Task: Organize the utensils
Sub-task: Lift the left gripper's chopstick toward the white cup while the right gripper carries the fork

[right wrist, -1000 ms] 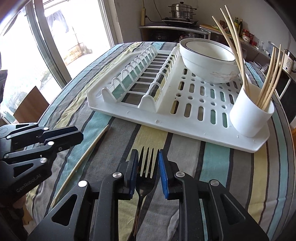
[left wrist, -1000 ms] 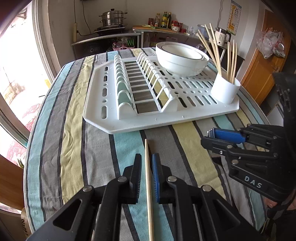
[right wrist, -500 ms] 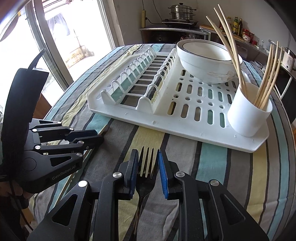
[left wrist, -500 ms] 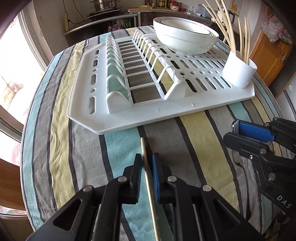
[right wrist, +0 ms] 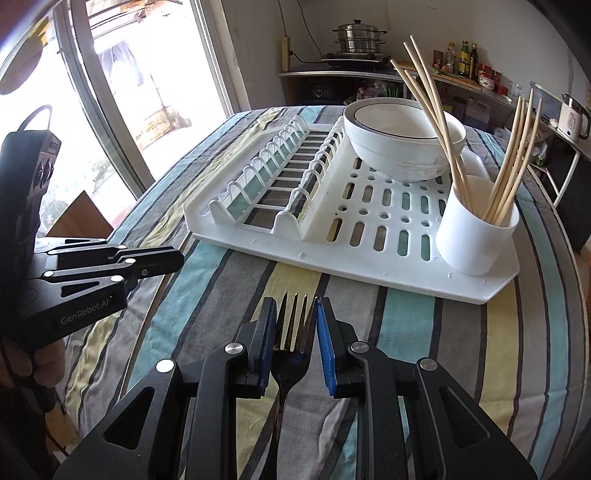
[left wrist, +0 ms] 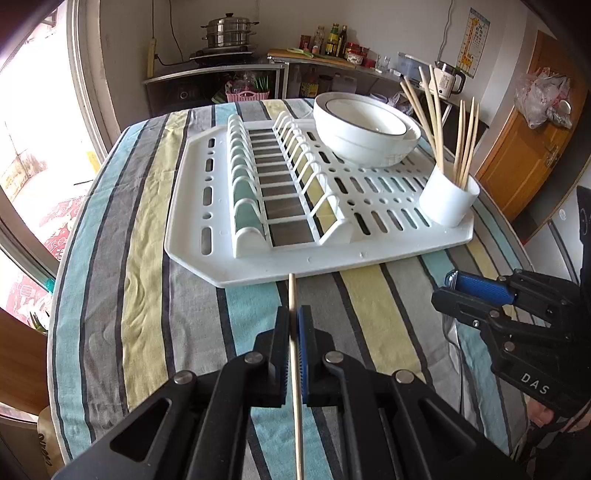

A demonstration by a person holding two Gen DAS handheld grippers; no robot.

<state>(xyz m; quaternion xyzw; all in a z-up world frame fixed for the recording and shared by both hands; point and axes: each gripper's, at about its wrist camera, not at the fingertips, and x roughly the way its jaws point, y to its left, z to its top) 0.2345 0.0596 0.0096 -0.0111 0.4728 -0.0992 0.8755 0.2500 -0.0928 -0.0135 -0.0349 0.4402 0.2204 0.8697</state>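
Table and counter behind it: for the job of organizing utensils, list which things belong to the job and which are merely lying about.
Part of the job:
- chopstick in the left gripper
- fork between the right gripper's pads
- white cup holding chopsticks
- drying rack

Just lying about:
- white bowls
- steamer pot
- bottles
- kettle
- striped tablecloth

left wrist cam looks steeply down along its fingers, close over striped tablecloth [left wrist: 147,295], right wrist cam likewise, both share white dish rack [left wrist: 258,266] ahead

Steamer pot [left wrist: 229,35], kettle [left wrist: 447,78], bottles [left wrist: 334,35]
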